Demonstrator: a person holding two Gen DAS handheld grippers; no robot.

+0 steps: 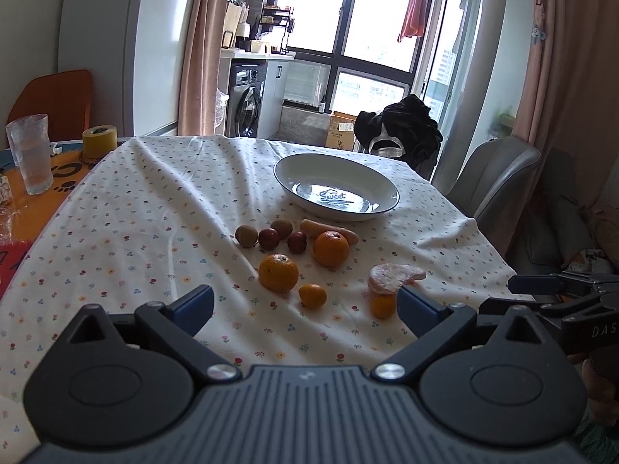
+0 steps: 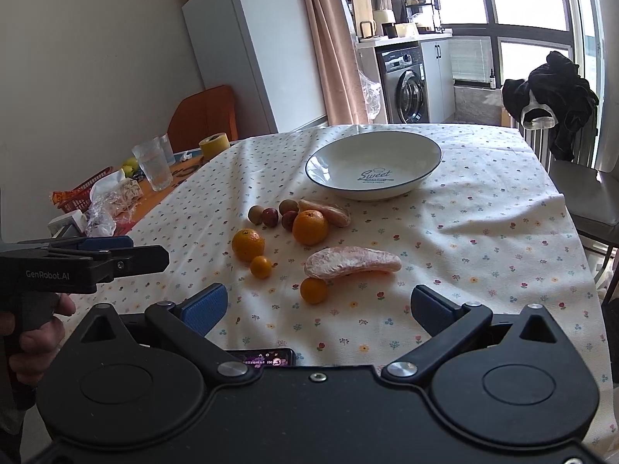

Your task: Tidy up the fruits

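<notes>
Altogether: four oranges (image 2: 310, 227), two pomelo segments (image 2: 352, 261), one empty bowl (image 2: 373, 165); both grippers' jaws apart.

In the left wrist view, the left tool's right fingertip (image 1: 410, 303) covers one side of a small orange (image 1: 382, 304), and the right tool (image 1: 541, 284) is cut off by the right edge. In the right wrist view, a phone (image 2: 267, 359) on the worktop (image 2: 483, 232) shows only its far end above the tool's body, its screen text too small to read. The left tool (image 2: 116, 259) is cropped at the left edge, and the holding hand (image 2: 36, 338) is partly out of frame. The small print under "Sweet" on the plate (image 2: 332, 162) is unreadable.
</notes>
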